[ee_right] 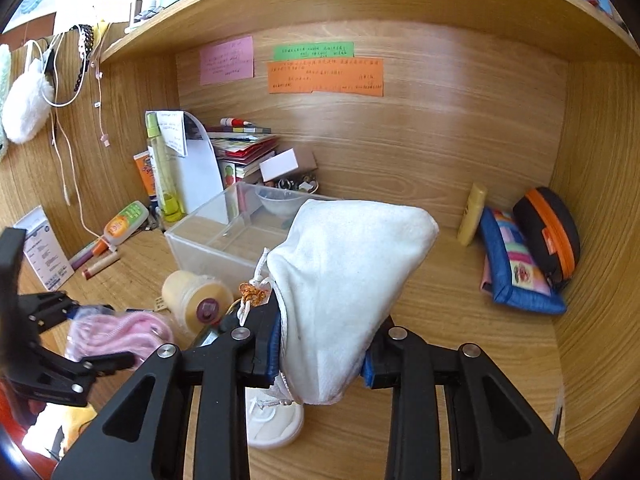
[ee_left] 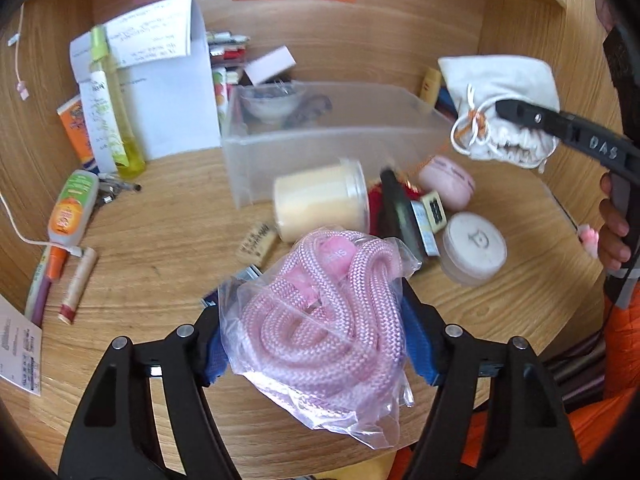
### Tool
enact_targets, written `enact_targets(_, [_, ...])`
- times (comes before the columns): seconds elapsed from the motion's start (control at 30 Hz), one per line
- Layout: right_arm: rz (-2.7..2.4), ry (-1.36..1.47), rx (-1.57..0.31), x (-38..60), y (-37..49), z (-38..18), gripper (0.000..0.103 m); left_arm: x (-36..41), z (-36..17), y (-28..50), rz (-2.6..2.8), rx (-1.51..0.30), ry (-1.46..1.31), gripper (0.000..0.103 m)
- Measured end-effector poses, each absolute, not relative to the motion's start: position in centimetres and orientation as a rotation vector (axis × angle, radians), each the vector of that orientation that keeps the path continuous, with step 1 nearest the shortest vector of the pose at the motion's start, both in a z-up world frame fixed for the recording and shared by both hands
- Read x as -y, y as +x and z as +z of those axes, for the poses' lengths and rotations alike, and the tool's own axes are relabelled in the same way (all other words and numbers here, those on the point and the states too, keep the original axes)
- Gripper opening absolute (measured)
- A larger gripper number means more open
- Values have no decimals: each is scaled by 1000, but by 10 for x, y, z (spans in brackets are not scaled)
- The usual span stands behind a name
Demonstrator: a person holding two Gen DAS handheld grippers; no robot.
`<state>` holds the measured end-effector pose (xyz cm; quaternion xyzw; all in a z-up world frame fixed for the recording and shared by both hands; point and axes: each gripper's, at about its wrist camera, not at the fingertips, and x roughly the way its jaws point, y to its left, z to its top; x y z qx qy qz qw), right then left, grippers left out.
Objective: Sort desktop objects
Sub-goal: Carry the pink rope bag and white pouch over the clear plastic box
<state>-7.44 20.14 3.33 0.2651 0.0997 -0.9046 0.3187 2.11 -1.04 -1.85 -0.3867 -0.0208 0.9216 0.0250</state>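
Note:
My left gripper (ee_left: 316, 344) is shut on a clear plastic bag of pink rope (ee_left: 320, 320) and holds it above the wooden desk (ee_left: 160, 240). The bag also shows in the right wrist view (ee_right: 120, 332). My right gripper (ee_right: 324, 352) is shut on a white drawstring pouch (ee_right: 344, 280), held up in the air; the left wrist view shows the pouch (ee_left: 500, 92) beside a clear plastic bin (ee_left: 328, 140). The bin (ee_right: 208, 240) holds a small bowl (ee_right: 280, 202).
A cream jar (ee_left: 320, 200) lies on its side before the bin, with a pink case (ee_left: 448, 184), a round white tin (ee_left: 474, 248) and small items. Bottles and papers (ee_left: 112, 100) stand at the left. A blue pouch (ee_right: 516, 260) and a black case (ee_right: 548, 232) lean at the right wall.

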Motion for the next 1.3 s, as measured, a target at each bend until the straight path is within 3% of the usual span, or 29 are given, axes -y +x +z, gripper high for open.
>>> enact_targets(0.73, [-2346,711,-353,-155,-134,25,27,41,38,-46,2965,98,-997,71])
enact_targets(1.3, [-2283,820,-446,-120,-174,-7,27,45,22,-150,2921,72,-1118,70])
